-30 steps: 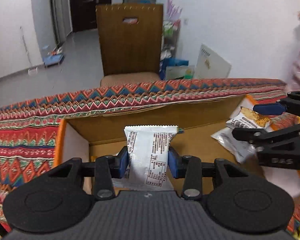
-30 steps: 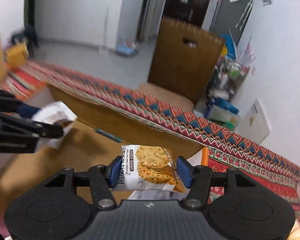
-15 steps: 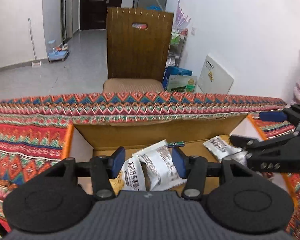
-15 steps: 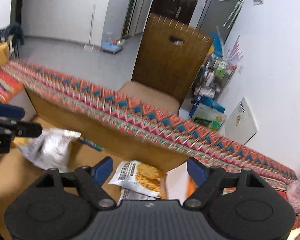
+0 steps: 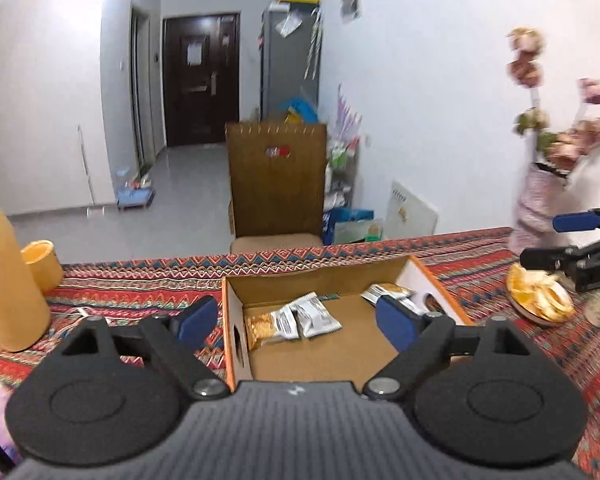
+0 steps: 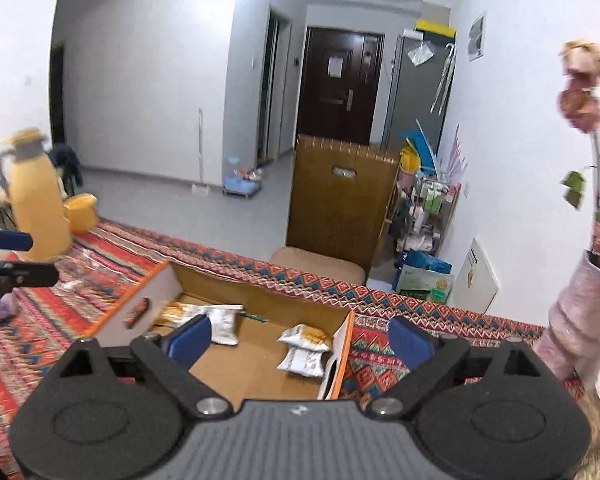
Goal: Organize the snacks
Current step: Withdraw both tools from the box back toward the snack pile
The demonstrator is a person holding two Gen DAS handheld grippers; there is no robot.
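The desk (image 5: 140,284), under a red patterned cloth, carries an open cardboard box (image 5: 324,276) set near its far edge, low-walled so packets drop in easily. Inside lie 2 small groups of snack packets: 2 packets at the left end (image 5: 296,320), and 2 at the right end (image 6: 304,346), against the side wall. A yellow thermos (image 6: 36,196) and cup (image 6: 82,212) stand well apart, clear of the work. The left gripper (image 5: 296,322) and right gripper (image 6: 300,340) both hover above the box, jaws wide and empty, having just been opening; judging by this, each packet is now delivered and more snacks may follow.
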